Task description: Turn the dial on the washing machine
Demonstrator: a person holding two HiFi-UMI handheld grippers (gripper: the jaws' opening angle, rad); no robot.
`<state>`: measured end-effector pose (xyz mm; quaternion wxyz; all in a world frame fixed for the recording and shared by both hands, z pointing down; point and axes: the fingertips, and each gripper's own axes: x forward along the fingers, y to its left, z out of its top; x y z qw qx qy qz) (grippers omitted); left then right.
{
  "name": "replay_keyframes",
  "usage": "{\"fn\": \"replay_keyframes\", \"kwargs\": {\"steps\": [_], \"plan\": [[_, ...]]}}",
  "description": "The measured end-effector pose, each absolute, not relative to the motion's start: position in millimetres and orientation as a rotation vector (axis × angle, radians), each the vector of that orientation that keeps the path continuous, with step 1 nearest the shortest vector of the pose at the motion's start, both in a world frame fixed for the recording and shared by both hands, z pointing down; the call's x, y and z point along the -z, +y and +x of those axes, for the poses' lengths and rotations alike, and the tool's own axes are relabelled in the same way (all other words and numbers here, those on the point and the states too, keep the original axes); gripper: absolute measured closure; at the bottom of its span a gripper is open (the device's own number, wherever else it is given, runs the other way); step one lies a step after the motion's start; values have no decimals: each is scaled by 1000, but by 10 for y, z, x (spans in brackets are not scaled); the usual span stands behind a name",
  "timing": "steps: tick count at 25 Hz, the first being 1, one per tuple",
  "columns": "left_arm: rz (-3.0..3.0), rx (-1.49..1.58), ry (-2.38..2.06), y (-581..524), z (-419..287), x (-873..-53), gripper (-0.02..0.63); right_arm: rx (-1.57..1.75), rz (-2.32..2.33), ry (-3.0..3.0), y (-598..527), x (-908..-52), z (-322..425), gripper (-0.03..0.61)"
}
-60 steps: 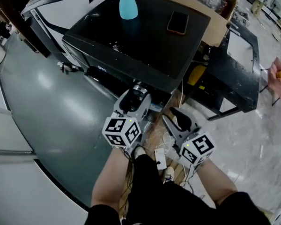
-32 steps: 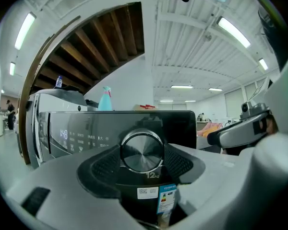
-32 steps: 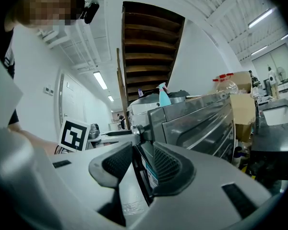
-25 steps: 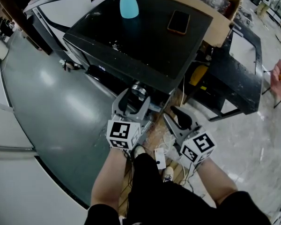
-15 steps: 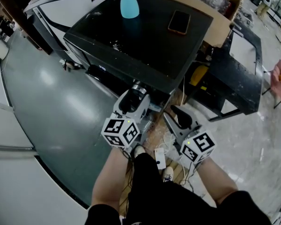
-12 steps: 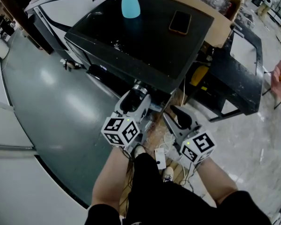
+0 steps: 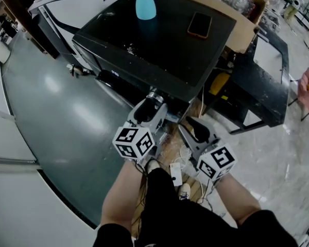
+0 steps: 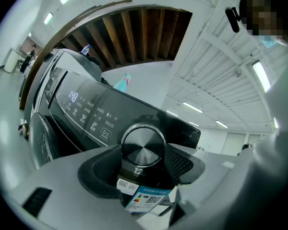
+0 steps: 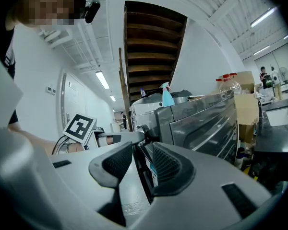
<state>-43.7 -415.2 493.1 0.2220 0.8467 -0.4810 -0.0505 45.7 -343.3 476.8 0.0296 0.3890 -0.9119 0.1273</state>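
Dial (image 8: 143, 146) on the washing machine's (image 7: 159, 40) front panel sits pinched in the left claw (image 7: 150, 104), so the turning step looks in hand; next, a steady wrist twist without slipping. Right claw (image 9: 136, 163) hangs nearby, slightly parted, empty.

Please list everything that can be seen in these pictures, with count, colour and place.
washer: one, black, middle of the head view.
dial: one, silver, on the washer's front.
bottle: one, light blue, upright on the washer's top, far edge.
phone: one, orange-brown, flat on the washer's top, right of the bottle.
box: one, brown cardboard, behind the washer's right side.
table: one, black, right of the washer.
cables: several, white, on the floor below the dial.
left tongs: one, grey, shut on the dial.
right tongs: one, grey, jaws slightly apart, empty, near the washer's front.
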Motion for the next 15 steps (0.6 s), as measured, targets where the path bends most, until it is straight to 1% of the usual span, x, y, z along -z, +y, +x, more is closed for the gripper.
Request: {"fn": "replay_keyframes", "kwargs": {"steps": [8,15], "plan": [[2596,-230,-1521,-4147,-417,-4919,342,-398,1205,-2805,-3428,-4817,446,451],[2592,-222,-1507,-4142,-416,-4927,342,-399,1200,-2809,-3440,-4794,382,451]]}}
